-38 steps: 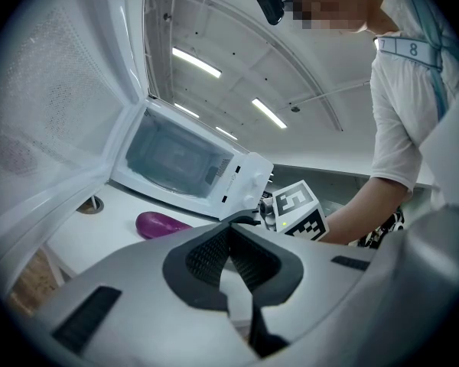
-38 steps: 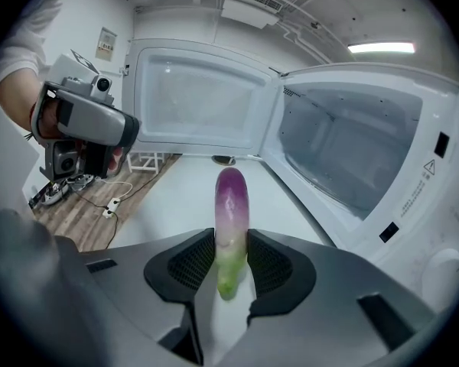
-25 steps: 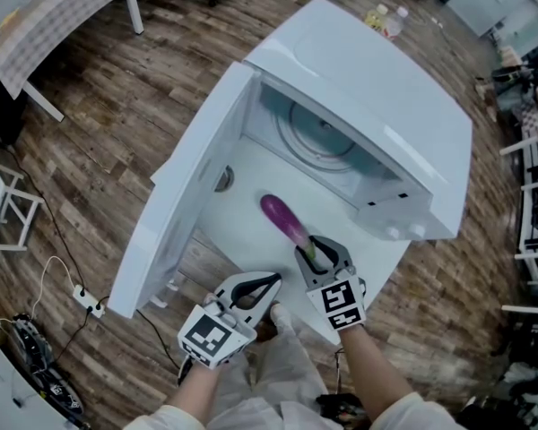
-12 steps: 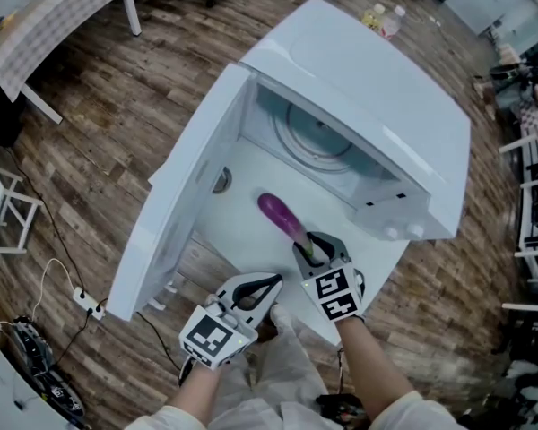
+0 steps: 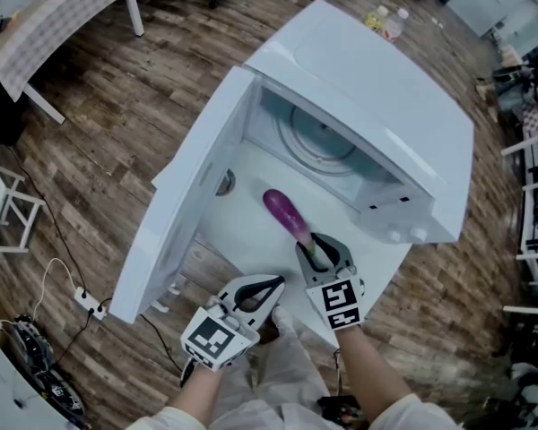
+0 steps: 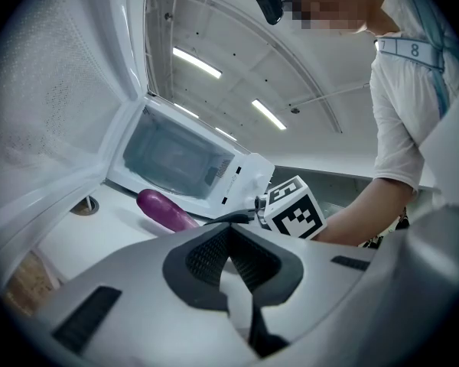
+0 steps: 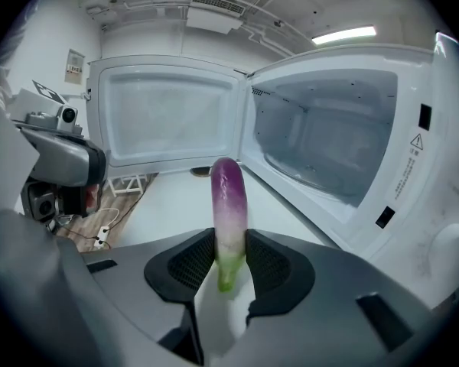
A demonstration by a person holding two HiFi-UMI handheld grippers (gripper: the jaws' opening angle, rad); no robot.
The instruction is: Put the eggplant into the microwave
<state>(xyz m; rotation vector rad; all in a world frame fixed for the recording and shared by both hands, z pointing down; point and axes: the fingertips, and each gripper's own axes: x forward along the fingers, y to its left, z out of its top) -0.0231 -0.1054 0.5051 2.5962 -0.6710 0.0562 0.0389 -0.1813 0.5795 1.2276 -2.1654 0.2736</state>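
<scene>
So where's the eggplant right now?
Centre of the head view: the eggplant is clamped by its green end in the right gripper, in front of the open microwave, not yet inside.

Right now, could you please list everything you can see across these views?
microwave: one, white, on the table, door swung open
turntable: one, clear glass, inside the microwave
eggplant: one, purple with green stem end, in front of the open microwave
table: one, white, under the microwave
bottles: two, pale, beyond the microwave
power strip: one, white, on the wood floor, left
checked table: one, pale, far left
right gripper: one, grey, shut on the eggplant's stem end
left gripper: one, grey, shut, empty, beside the right one
</scene>
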